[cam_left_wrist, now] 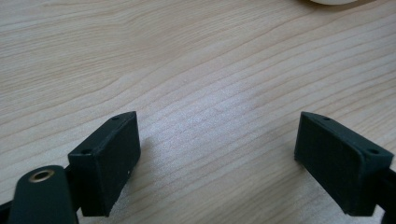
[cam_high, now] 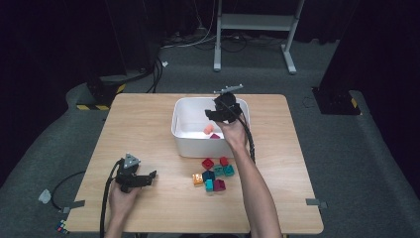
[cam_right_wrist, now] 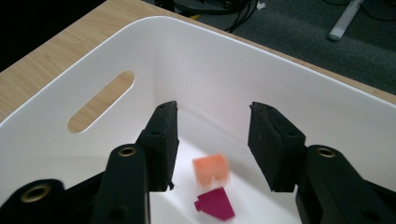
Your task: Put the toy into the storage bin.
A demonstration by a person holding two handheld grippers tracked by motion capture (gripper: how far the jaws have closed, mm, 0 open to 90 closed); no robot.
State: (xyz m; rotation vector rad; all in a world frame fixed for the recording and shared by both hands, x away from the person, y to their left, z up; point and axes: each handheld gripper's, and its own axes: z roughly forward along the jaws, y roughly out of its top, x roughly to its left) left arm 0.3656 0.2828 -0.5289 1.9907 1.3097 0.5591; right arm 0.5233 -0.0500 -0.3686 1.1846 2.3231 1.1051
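A white bin [cam_high: 195,146] stands at the middle back of the wooden table [cam_high: 148,124]. My right gripper [cam_high: 218,115] hangs over the bin's right half, jaws open and pointing down into it [cam_right_wrist: 212,135]. Below the gap an orange block [cam_right_wrist: 211,171] shows blurred, clear of both pads, and a magenta block [cam_right_wrist: 215,205] lies on the bin floor beside it. From above, the orange block [cam_high: 209,130] and the magenta one [cam_high: 215,136] sit near the bin's front wall. My left gripper [cam_high: 148,177] rests open at the table's front left, with bare wood between its jaws [cam_left_wrist: 217,158].
A cluster of several loose blocks lies in front of the bin: a red one [cam_high: 208,163], teal ones [cam_high: 228,170], an orange one [cam_high: 197,179] and a magenta one [cam_high: 219,185]. The bin has a slot handle [cam_right_wrist: 100,100] in its wall. Cables trail on the floor behind.
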